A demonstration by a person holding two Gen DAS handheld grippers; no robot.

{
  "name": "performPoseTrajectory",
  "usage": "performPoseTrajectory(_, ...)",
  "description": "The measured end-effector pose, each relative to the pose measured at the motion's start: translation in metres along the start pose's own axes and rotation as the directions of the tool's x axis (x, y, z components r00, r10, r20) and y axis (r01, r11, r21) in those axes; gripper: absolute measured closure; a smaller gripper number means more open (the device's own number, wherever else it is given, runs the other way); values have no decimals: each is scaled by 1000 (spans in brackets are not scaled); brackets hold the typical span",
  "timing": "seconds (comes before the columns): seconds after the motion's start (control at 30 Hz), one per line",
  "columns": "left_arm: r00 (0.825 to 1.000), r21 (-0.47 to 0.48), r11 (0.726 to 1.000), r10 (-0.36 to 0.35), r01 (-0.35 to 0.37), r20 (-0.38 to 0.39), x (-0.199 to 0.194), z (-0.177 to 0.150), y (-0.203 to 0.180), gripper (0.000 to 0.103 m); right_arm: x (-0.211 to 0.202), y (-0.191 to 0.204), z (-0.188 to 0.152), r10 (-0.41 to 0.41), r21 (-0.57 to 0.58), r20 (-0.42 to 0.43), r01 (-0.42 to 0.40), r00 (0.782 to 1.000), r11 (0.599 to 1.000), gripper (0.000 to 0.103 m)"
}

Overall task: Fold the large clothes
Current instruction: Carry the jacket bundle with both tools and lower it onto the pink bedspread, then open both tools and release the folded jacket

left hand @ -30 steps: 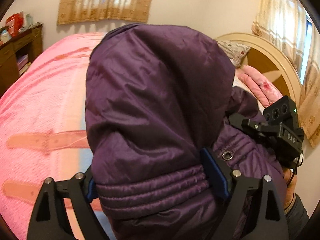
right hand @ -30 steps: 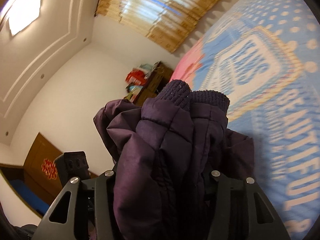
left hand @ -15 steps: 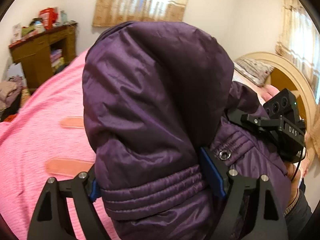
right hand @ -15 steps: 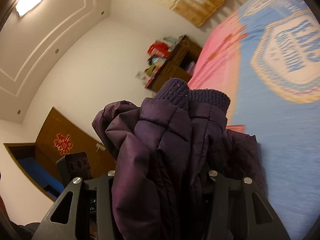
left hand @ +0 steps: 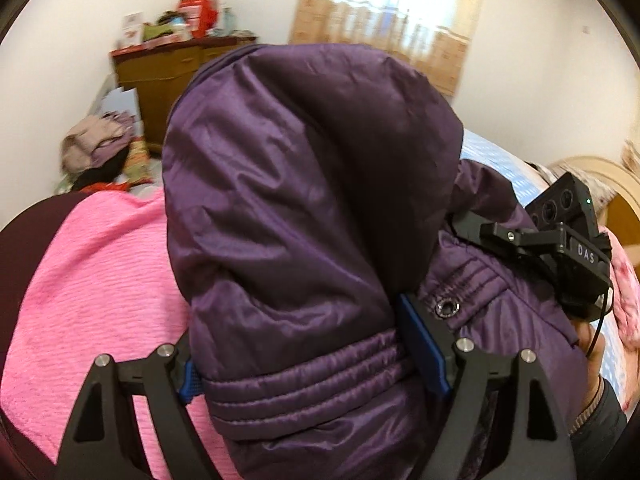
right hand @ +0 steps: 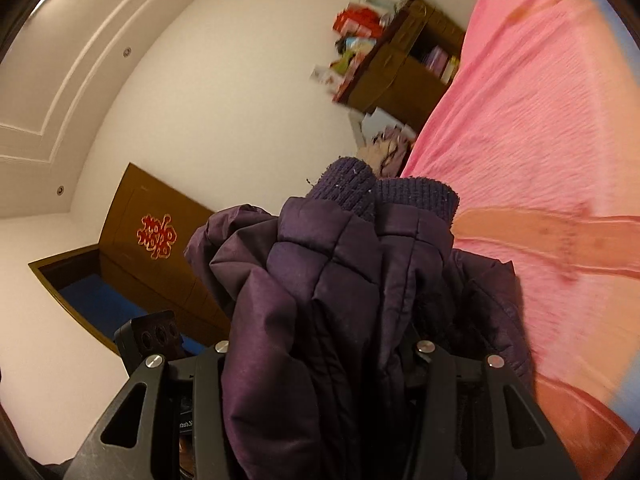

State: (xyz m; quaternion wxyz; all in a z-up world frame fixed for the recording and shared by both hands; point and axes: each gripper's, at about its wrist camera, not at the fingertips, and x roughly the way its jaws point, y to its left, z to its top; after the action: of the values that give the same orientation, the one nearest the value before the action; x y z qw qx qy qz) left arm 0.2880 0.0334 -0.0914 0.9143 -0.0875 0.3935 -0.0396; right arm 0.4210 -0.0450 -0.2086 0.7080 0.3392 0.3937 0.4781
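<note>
A bulky purple padded jacket (left hand: 300,180) fills the left wrist view, held up over the pink bed cover (left hand: 100,280). My left gripper (left hand: 308,360) is shut on a thick quilted bundle of it, blue pads pressed into both sides. In the right wrist view the jacket (right hand: 320,280) stands folded between the fingers of my right gripper (right hand: 320,356), which is shut on it. Two ribbed knit cuffs (right hand: 380,196) stick up at the top. The right gripper's body (left hand: 568,240) and a hand show at the right of the left view.
A wooden cabinet (left hand: 160,76) with clutter on top stands by the wall past the bed's end. A heap of clothes (left hand: 100,144) lies on the floor beside it. A curved headboard (left hand: 600,172) is at the right. A brown door (right hand: 156,236) is behind.
Both grippers have swung sideways across the bed with the jacket still gripped. The cabinet and floor clutter have come into view; the blue printed part of the cover has slid out.
</note>
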Motion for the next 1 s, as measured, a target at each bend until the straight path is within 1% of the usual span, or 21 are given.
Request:
performPoseTrajectory(0.03,1000,-7,1000,9,-9,-5,4,1,3,18,13,-6,2,-8,12,-18,8,1000,1000,55)
performPoseTrajectory(0.1,999,-48,999,19,-21,-42,23,0,16,17,31,-23,5,-31,37,-53,33,998,999,55)
performPoseTrajectory(0.13,998,-60,998,20,-23,-52,21,-8,30,17,36,-32,7,-49,48,-62,52,997,997,55)
performPoseTrajectory(0.17,998,-71,997,28,-32,-58,32,-10,33,16,40,-38,6,-57,61,-69,61,996,996,55)
performPoseTrajectory(0.23,998,-80,996,36,-40,-48,43,-15,34,12,47,-53,7,-65,82,-79,71,995,994,52)
performPoseTrajectory(0.27,998,-85,995,39,-43,-43,47,-16,33,10,49,-59,7,-87,71,-84,93,993,993,50)
performPoseTrajectory(0.37,997,-64,995,72,-73,-29,56,-18,27,5,54,-71,7,-96,97,-102,106,990,990,48)
performPoseTrajectory(0.47,997,-62,995,73,-75,-26,62,-19,20,4,57,-70,6,-111,78,-110,120,988,990,46)
performPoseTrajectory(0.53,996,-61,995,81,-82,-23,58,-22,21,4,57,-70,5,-130,64,-113,138,985,988,44)
performPoseTrajectory(0.67,996,-59,995,83,-85,-20,54,-16,47,4,50,-68,1,-150,55,-112,157,982,986,38)
performPoseTrajectory(0.73,996,-66,994,87,-88,-14,40,-19,48,4,38,-59,3,-173,44,-84,177,981,983,29)
performPoseTrajectory(0.77,996,-66,994,92,-92,-1,31,-18,46,4,27,-55,2,-189,39,-67,192,980,981,28)
performPoseTrajectory(0.8,994,-59,993,104,-102,27,14,-17,42,4,16,-48,2,-210,32,-46,212,977,977,27)
performPoseTrajectory(0.87,990,-30,994,106,-103,88,-9,-17,38,0,-13,-33,0,-266,13,22,266,964,964,26)
performPoseTrajectory(0.9,985,-7,994,111,-111,132,-27,-16,32,0,-26,-26,-2,-293,3,56,294,954,956,25)
performPoseTrajectory(0.97,980,19,994,102,-107,172,-45,-16,30,0,-58,-4,-10,-372,-13,150,378,916,926,23)
performPoseTrajectory(1.0,978,32,995,83,-91,193,-58,-17,27,0,-67,5,-12,-402,-21,180,413,897,911,22)
